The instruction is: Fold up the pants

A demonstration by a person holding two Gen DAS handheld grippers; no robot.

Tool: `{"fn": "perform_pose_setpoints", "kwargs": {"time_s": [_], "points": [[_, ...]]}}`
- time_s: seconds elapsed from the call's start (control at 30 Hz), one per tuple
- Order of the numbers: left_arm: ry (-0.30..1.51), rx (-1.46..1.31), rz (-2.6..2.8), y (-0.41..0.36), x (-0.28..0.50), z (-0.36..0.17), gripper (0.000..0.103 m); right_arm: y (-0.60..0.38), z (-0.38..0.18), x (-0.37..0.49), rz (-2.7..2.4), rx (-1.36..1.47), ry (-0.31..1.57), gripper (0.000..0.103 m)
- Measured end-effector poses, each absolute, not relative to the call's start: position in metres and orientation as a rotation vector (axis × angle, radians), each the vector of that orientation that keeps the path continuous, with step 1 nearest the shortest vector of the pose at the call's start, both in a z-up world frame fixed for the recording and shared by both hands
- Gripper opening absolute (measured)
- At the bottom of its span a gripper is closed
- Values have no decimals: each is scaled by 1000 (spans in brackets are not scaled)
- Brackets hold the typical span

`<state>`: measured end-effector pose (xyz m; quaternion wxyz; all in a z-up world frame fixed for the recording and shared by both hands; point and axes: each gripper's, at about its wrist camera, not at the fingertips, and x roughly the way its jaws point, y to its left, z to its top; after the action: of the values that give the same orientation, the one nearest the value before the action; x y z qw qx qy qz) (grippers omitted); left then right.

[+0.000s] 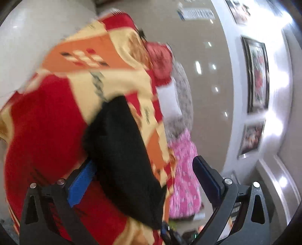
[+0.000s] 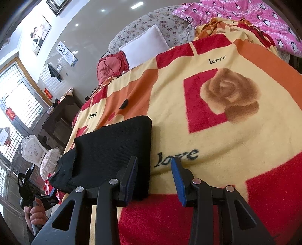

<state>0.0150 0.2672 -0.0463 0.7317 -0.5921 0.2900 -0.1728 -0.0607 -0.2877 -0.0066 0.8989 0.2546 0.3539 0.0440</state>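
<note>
The black pants (image 2: pixel 113 150) lie folded into a thick rectangle on a red, orange and cream blanket (image 2: pixel 217 132) that covers the bed. My right gripper (image 2: pixel 154 160) hovers open at the fold's near right edge. Its left finger overlaps the cloth and only blanket shows between the pads. In the blurred left wrist view the pants (image 1: pixel 122 160) fill the space by the blue left pad (image 1: pixel 81 184), while the right finger stands apart from the cloth. My left gripper (image 1: pixel 144 162) is open. The right wrist view shows that left gripper (image 2: pixel 37 190), held in a hand (image 2: pixel 35 213), at the pants' far left end.
At the head of the bed lie a red cushion (image 2: pixel 111 66), a white pillow (image 2: pixel 143 45) and a floral pillow (image 2: pixel 156 24). A pink penguin quilt (image 2: pixel 245 17) is bunched at the far right. A white chair (image 2: pixel 32 150) and a dark cabinet (image 2: pixel 62 116) stand beside the bed.
</note>
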Motion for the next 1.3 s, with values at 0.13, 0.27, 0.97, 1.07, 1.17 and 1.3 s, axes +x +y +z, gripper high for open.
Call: {"fn": "perform_pose_setpoints", "kwargs": {"time_s": [0.13,0.27,0.97,1.07,1.17,1.3], "points": [[655,-1278,-408,260,17,-46,100,-287,-7,-60,94,534,735,39],[689,-1212,-458,243,21,-43,100,-287,-6,-61,92,521,736,39],[722,-1061,-157,240,0,-45,11,-291,-8,-61,93,541,730,39],[616,-818,-178,216,-3,-2,9,-293,-10,-61,97,560,730,39],[515,-605,-285,178,-9,42,9,-293,-9,-62,97,558,729,39],[454,-351,-510,107,-17,85,9,-294,-10,-62,98,560,727,41]]}}
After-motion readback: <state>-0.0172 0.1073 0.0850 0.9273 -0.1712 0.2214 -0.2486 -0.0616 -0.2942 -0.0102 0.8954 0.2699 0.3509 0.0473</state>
